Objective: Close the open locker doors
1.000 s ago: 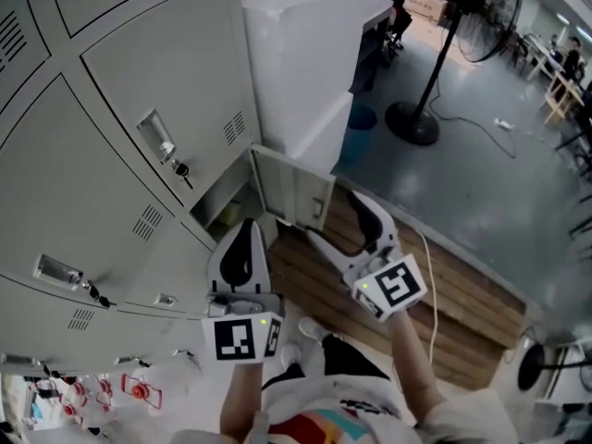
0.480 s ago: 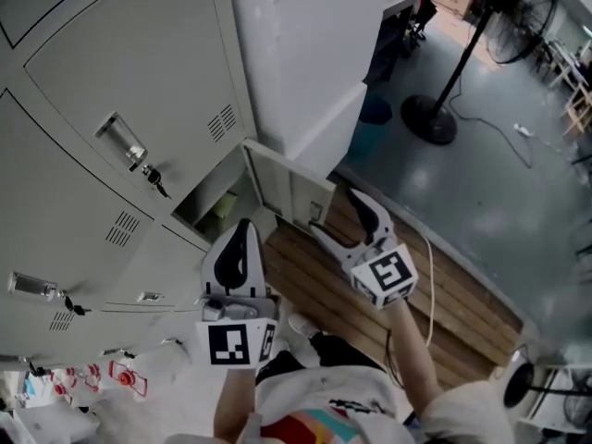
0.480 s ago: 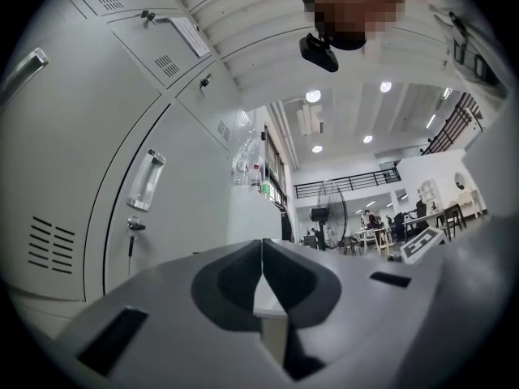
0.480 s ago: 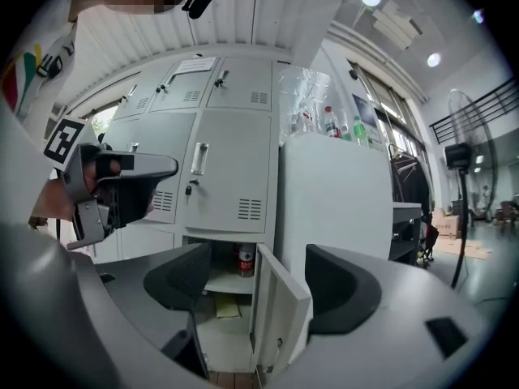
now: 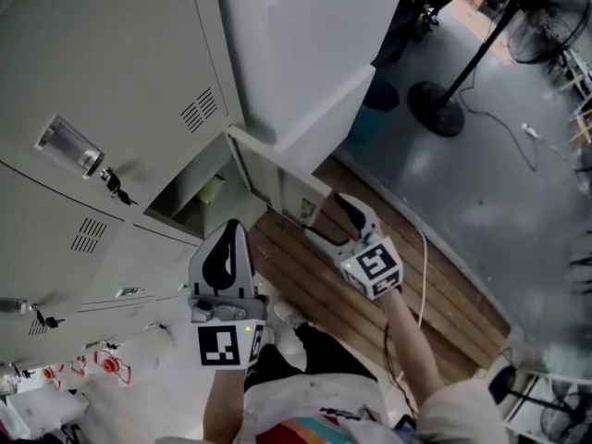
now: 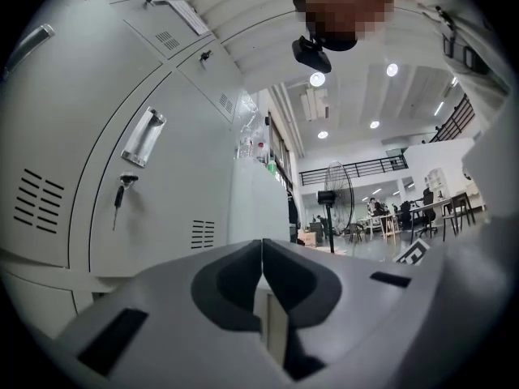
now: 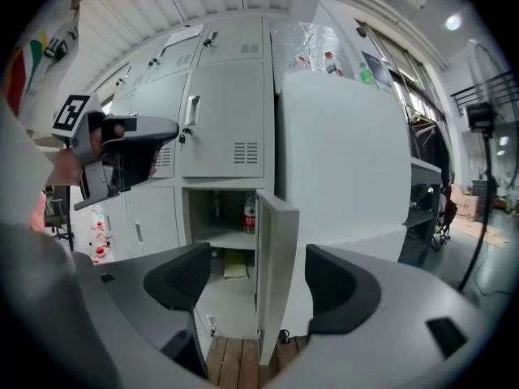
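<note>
A grey locker wall fills the left of the head view. One low door [image 5: 277, 181] stands open, its edge pointing outward. In the right gripper view that open door [image 7: 276, 275] is edge-on, with a shelf, a bottle [image 7: 250, 215] and a yellowish item [image 7: 235, 264] inside the compartment. My right gripper [image 5: 330, 221] is open just outside the door's free edge, apart from it; in its own view the right gripper [image 7: 259, 280] frames the door edge. My left gripper [image 5: 230, 231] is shut and empty in front of the lockers left of the opening. Its own view shows the left gripper [image 6: 261, 248] facing closed doors.
A tall white cabinet [image 5: 305, 54] stands right of the open locker, close behind the door. Wooden slats [image 5: 305, 280] cover the floor below the grippers, with a white cable [image 5: 424, 248]. A fan stand [image 5: 439, 109] is on the grey floor farther off. Closed doors carry handles and keys [image 5: 116, 185].
The head view has dropped lower, so the lockers slid up and left. Both grippers sit slightly lower and nearer the open door. The door's angle looks unchanged.
</note>
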Motion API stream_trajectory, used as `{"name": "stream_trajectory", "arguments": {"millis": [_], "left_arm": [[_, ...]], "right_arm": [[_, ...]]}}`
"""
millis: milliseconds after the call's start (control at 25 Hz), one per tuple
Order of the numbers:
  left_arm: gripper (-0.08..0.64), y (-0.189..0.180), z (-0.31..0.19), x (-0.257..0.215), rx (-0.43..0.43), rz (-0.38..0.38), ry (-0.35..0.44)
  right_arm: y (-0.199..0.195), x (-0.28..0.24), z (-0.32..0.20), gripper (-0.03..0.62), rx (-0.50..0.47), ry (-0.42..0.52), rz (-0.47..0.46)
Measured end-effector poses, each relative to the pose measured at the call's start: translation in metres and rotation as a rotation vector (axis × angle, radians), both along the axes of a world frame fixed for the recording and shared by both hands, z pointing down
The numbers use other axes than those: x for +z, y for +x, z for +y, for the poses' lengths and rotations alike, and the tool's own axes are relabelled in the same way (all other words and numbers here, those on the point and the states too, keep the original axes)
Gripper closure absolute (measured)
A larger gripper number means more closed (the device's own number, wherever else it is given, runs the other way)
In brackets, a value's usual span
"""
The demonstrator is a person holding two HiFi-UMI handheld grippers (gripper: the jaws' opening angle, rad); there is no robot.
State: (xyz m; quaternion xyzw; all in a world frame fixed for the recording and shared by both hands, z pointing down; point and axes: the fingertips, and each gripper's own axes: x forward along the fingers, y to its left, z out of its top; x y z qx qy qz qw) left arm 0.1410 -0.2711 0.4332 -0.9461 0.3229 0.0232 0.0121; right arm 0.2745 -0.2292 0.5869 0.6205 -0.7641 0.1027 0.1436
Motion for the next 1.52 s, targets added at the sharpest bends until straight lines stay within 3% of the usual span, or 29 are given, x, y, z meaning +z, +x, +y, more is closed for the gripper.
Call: {"name": "stream_trajectory", "arguments": {"millis": [360,560,680,1040,1520], "left_arm": [[0.554,0.008,-0.012,0.039,-0.04,-0.037,-0.044],[0.554,0.005,-0.01,0.053,-0.053,-0.063,-0.065],[0.554,0.003,-0.01,0.057,-0.079,-0.053,-0.107],[0.554,-0.012,-0.01,0.068,-0.119,-0.066,-0.135],[0.554,-0.048,-0.018,0.071,-0.21,-0.06,-0.146]], "right_arm": [[0.005,0.102,-0.017,0.252,-0.06,-0.167,-0.02],[0.003,0.132,-0.016,0.252,-0.087,-0.239,-0.029],[0.003,0.138,-0.016,0.252,-0.099,-0.254,-0.032],[-0.011,0.138,-0.013,0.252,-0.108,-0.249,-0.064],[-0.072,0.138,-0.006,0.252,-0.28,-0.268,-0.053]]}}
